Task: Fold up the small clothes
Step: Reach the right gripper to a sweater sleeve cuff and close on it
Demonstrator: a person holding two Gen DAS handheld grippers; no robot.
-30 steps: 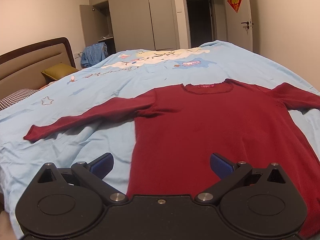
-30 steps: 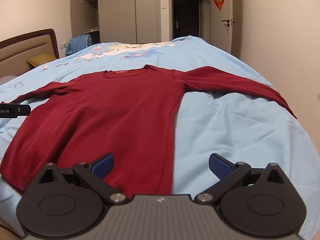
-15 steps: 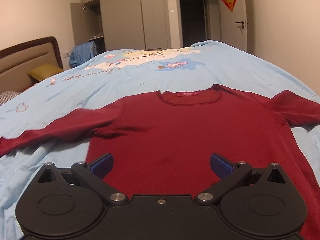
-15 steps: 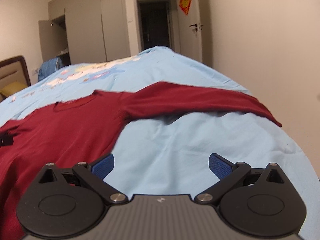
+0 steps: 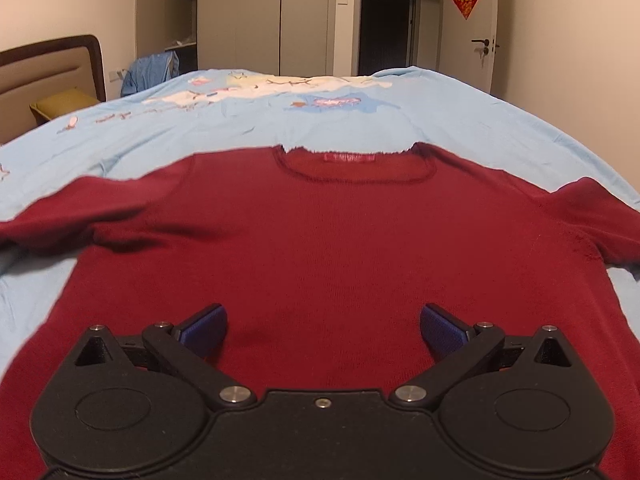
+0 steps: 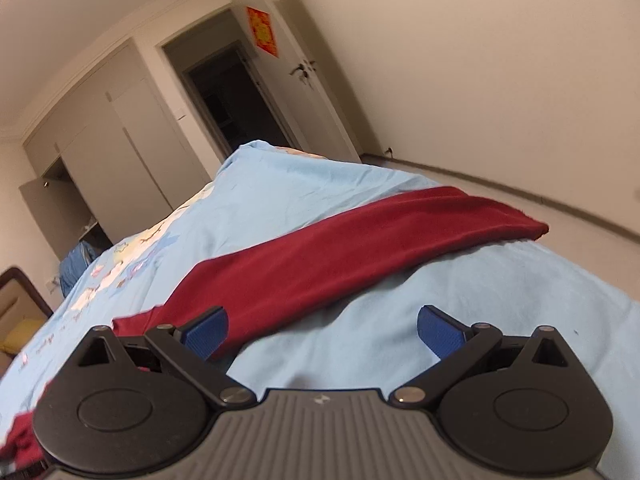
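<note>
Your red sweater (image 5: 340,240) lies flat and face up on the bed (image 5: 480,120), collar away from you, both sleeves spread wide, so no fold is made yet and the whole job is ahead. Your left hand-held gripper (image 5: 323,330) hovers over the lower body of the sweater, jaws spread wide, holding nothing. Your right hand-held gripper (image 6: 322,330), tilted, also gapes empty, and it points at the right sleeve (image 6: 360,248), which lies stretched across the blue sheet toward the bed's edge. That sleeve looks like your first fold; then the other sleeve and the body.
</note>
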